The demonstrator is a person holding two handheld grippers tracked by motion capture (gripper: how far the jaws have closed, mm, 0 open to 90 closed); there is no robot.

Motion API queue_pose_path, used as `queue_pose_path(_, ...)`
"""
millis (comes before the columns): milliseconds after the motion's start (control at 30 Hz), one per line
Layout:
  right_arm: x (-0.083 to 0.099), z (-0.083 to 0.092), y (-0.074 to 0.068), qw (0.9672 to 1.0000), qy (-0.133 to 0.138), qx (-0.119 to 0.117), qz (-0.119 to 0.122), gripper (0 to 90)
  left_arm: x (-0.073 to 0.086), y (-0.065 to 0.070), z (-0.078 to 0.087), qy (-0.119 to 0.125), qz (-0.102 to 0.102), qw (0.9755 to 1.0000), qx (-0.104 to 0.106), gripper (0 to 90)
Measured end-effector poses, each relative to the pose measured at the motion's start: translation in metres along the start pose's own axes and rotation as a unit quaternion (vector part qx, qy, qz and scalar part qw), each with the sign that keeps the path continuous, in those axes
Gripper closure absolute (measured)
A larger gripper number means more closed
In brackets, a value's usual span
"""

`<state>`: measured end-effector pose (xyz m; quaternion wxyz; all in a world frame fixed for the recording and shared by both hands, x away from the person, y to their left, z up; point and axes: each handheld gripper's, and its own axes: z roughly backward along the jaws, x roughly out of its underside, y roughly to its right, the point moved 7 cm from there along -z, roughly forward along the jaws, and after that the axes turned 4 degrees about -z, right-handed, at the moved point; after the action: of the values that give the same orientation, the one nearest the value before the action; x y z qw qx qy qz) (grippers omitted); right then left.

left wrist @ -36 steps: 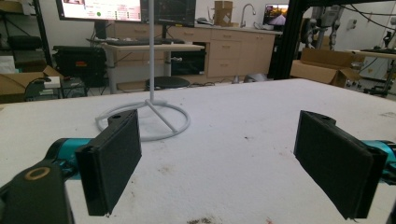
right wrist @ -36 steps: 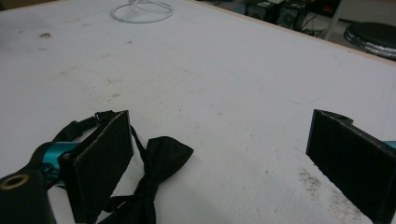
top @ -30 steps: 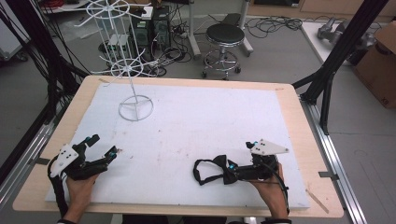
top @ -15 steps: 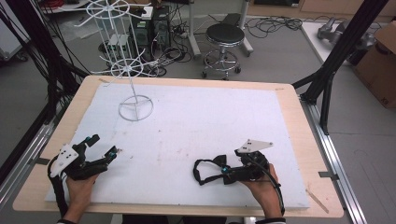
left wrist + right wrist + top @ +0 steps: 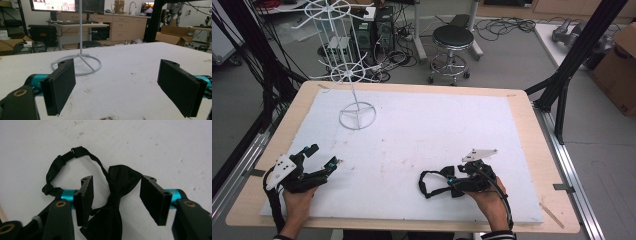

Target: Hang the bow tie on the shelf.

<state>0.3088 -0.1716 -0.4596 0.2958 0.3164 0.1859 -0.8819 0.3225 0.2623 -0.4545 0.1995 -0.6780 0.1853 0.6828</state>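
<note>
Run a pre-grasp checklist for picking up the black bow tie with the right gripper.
1. Bow tie lies between the right gripper fingers: ok.
2. The closing fingers already press on it: not ok, a gap shows each side.
3. Strap clear of the fingers: cannot tell, it passes behind one.
4. Left gripper open, nothing between its fingers: ok.
5. White wire stand stands well away from the bow tie: ok.

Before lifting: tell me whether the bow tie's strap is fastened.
Fastened, apparently: the strap loops closed from the bow tie, flat on the table.
</note>
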Motion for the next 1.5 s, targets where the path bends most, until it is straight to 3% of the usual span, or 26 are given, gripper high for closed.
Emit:
queue_pose_path(200,0.001,-0.008,0.0,0.9998,-0.017,0.005,0.001,46.4,0.0,0.0,0.0,0.001,0.001,1.0,0.0,15.3)
queue_pose_path(600,0.006,-0.016,0.004,0.9987,-0.035,0.021,-0.032,46.2,0.0,0.0,0.0,0.0,0.004,1.0,0.001,15.3)
queue_pose_path(733,0.007,-0.02,0.005,0.9983,-0.043,0.024,-0.032,49.7,0.0,0.0,0.0,0.001,0.003,1.0,0.001,15.3)
queue_pose_path(867,0.008,-0.022,0.007,0.997,-0.049,0.026,-0.053,55.8,0.0,0.0,0.0,0.001,0.004,1.0,0.001,15.3)
queue_pose_path(1100,0.009,-0.024,0.007,0.9959,-0.058,0.023,-0.065,63.0,0.0,0.0,0.0,0.001,0.004,1.0,0.001,15.3)
queue_pose_path(1333,0.009,-0.025,0.007,0.9958,-0.058,0.029,-0.064,65.1,0.0,0.0,0.0,0.001,0.003,1.0,0.001,15.3)
queue_pose_path(1367,0.009,-0.025,0.007,0.9957,-0.057,0.038,-0.064,70.9,0.0,0.0,0.0,0.001,0.004,1.0,0.001,15.3)
queue_pose_path(1500,0.009,-0.024,0.006,0.9956,-0.058,0.038,-0.063,74.8,0.0,0.0,0.0,0.001,0.004,1.0,0.001,15.3)
